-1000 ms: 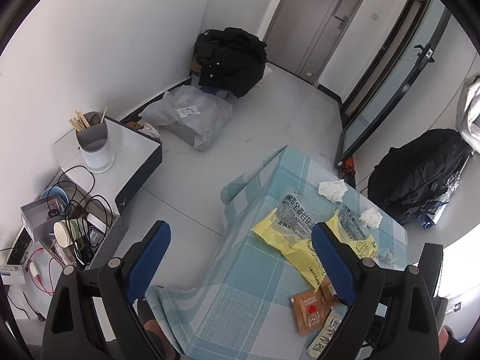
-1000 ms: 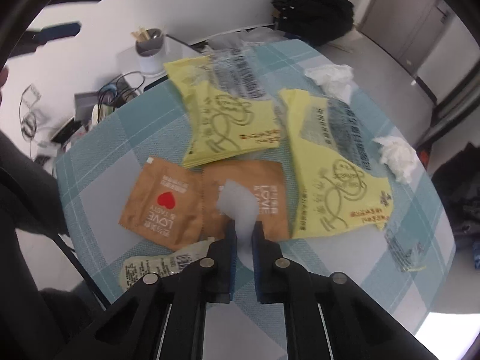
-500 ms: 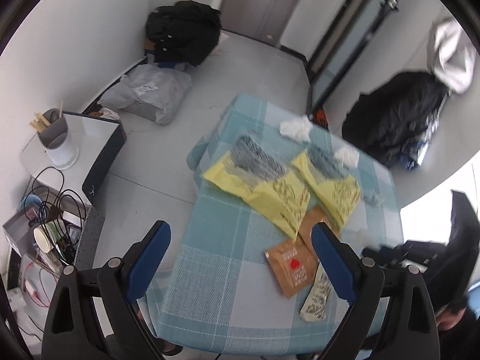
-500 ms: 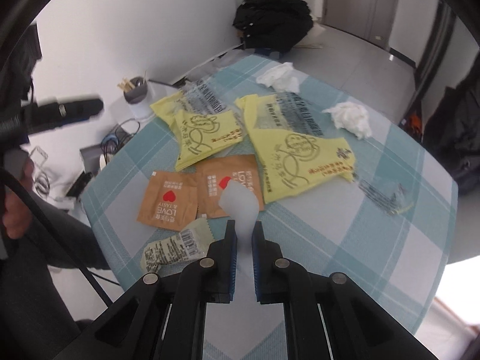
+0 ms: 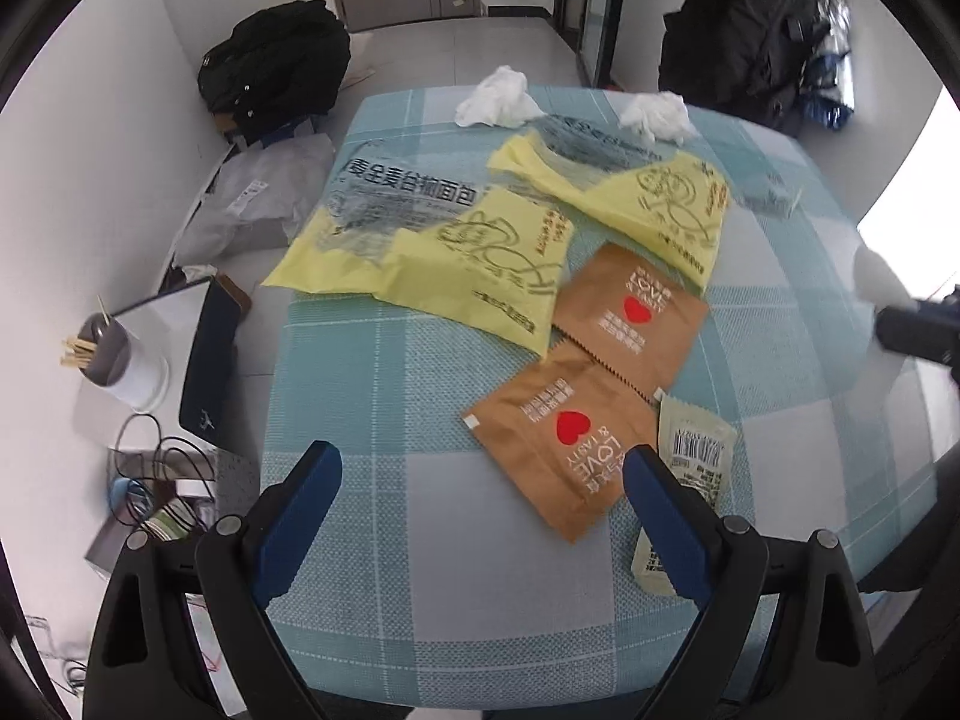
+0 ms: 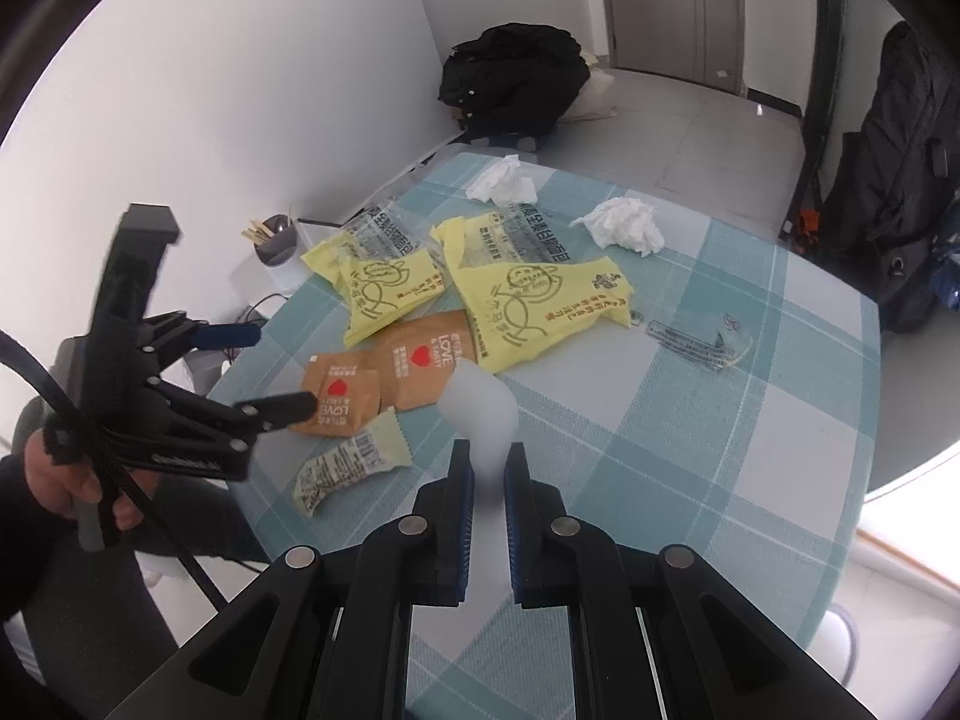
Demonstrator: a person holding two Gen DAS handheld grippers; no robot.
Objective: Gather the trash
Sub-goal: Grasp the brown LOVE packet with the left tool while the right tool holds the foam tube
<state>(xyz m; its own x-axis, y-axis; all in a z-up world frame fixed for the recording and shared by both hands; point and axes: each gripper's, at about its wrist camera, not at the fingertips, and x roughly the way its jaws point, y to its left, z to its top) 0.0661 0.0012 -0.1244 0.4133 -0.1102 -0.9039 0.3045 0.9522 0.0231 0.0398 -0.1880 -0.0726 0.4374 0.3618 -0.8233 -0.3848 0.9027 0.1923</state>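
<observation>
Checked tablecloth (image 5: 384,372) is mostly uncleared: yellow bags (image 5: 480,252), brown packets (image 5: 564,450) and tissues (image 5: 492,97) lie scattered while my right gripper (image 6: 487,471) clenches a translucent scrap (image 6: 478,405) and my left gripper (image 5: 480,492) hovers spread, empty.

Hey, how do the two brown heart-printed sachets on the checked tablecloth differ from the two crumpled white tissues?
The brown heart-printed sachets lie flat and printed, while the crumpled white tissues are bunched and plain. The sachets overlap at one corner near the open left gripper; the tissues sit apart at the far edge. All four rest on the checked tablecloth.
</observation>
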